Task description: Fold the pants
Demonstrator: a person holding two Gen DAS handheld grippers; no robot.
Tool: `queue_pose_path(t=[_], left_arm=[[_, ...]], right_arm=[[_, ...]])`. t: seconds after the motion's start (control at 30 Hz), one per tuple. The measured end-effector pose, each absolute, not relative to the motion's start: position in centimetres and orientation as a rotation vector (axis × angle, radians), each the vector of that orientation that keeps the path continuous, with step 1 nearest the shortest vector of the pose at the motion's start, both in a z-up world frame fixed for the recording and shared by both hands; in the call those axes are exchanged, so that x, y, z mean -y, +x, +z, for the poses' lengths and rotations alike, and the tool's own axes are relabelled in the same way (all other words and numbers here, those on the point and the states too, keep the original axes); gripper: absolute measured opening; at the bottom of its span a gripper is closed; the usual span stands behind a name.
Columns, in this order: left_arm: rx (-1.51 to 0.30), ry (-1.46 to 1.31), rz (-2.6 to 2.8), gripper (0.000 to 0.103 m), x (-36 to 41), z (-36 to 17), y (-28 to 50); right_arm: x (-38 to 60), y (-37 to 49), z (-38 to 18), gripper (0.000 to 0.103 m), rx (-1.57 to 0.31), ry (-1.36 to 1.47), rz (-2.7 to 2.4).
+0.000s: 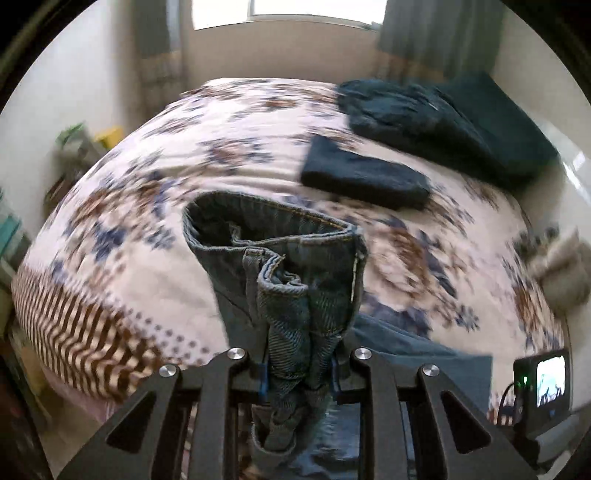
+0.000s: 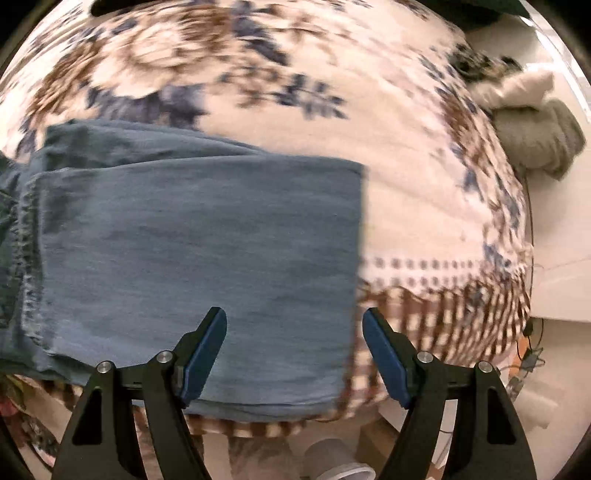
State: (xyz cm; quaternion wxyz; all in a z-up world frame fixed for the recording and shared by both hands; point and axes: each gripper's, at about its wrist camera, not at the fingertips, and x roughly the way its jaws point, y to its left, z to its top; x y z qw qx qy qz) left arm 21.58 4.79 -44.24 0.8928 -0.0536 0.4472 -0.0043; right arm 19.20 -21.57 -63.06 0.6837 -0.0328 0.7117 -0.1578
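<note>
Mostly blurred bed (image 1: 229, 177), left tool (image 1: 298, 369) pinching jeans (image 1: 295, 280)

Floral bedspread (image 1: 207, 155); folded dark clothes (image 1: 364, 177); window (image 1: 288, 11).

Blue denim pants (image 2: 199, 258), legs flat on bed, waistband (image 1: 273, 236) lifted

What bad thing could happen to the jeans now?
1. The left gripper pinches only a bunched wad of the jeans, so the denim might slip out mid-fold.
2. The right gripper is open above the leg end near the bed edge; nothing pins that end, so a pull could drag it crooked or off.
3. Both views are blurred, suggesting fast motion that may wrinkle the fold.
</note>
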Motion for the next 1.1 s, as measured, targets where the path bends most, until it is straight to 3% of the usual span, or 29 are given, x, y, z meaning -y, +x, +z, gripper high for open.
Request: queue_pose_path(t=[0.3, 0.67, 0.87, 1.1], left_arm=[[-0.983, 0.089, -0.186, 0.019, 7.6, -45.6, 21.7], [-1.086, 0.389, -0.286, 0.019, 19.5, -52.6, 21.0], [-1.124, 0.551, -0.348, 0.019, 23.4, -56.5, 19.6], [-1.137, 0.565, -0.353, 0.019, 23.9, -57.2, 19.2]], right_arm=[[31.3, 16.9, -63.3, 0.078, -1.603, 0.006, -0.484], [39.2, 14.4, -64.6, 0.078, -1.603, 0.134, -0.546], [42.1, 11.9, -66.8, 0.078, -1.613, 0.572, -0.446], [42.7, 10.7, -68.9, 0.078, -1.627, 0.760, -0.394]])
